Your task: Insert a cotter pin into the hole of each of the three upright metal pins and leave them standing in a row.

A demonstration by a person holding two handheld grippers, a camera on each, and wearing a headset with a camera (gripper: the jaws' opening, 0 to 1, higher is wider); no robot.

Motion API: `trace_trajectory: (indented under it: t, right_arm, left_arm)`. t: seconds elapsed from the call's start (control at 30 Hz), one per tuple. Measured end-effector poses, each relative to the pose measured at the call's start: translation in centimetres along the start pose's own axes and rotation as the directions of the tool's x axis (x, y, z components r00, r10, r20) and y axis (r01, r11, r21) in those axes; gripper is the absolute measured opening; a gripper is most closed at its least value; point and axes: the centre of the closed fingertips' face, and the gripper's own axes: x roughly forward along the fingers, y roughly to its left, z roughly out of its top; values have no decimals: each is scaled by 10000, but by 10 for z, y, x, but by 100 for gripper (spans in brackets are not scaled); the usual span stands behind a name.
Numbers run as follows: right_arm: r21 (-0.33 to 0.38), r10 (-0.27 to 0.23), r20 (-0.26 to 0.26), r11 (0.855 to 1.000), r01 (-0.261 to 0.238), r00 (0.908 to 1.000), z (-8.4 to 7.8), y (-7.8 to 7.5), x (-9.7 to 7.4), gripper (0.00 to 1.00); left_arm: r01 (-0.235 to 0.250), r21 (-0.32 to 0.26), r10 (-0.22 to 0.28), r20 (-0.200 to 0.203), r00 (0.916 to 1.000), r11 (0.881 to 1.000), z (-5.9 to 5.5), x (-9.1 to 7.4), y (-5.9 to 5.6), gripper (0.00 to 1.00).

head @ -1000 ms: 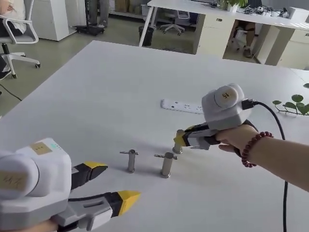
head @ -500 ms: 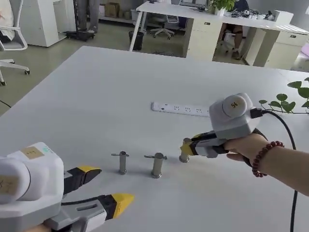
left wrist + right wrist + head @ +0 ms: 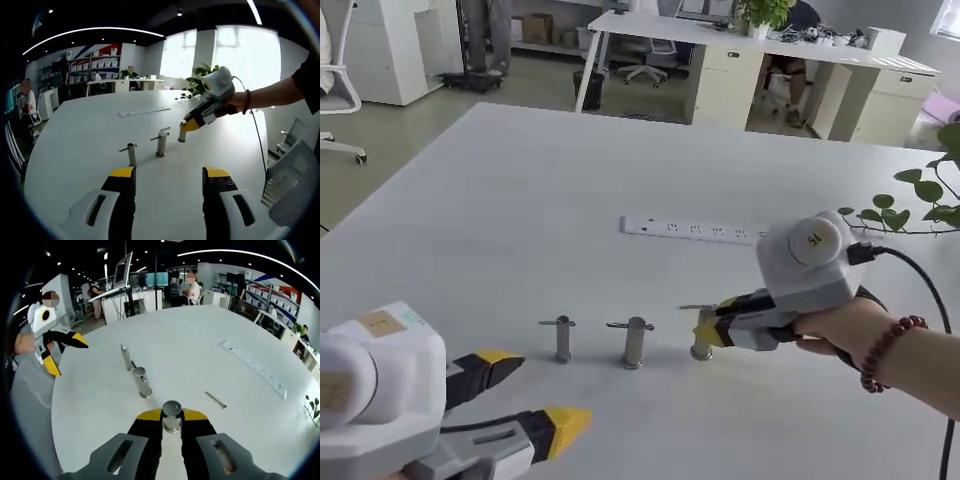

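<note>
Tabletop (image 3: 520,200): white, three metal pins (image 3: 633,343) upright in a row.
Right claw (image 3: 710,328): clamped on end pin (image 3: 171,411).
Left claw (image 3: 169,173): jaws apart, holding nothing.

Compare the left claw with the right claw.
The left claw has its jaws wide apart and holds nothing; the right claw is closed on the rightmost pin. The left claw hangs short of the row of pins; the right claw is at its end. Both have black jaws with yellow tips.
</note>
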Motion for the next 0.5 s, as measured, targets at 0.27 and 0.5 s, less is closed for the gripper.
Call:
trace_trajectory:
  t: [0.27,0.5]
  right_arm:
    - [64,126,63,9999,-126,9999,-3,21,-3,8]
    - [197,-114,79,9997,112,9999,-4,33,-2,8]
  left_arm:
    - [21,35,-21,-10,10000,10000,-1,-2,-3,52]
    - [-20,-1,20,-47,10000,10000,-2,-4,-2,51]
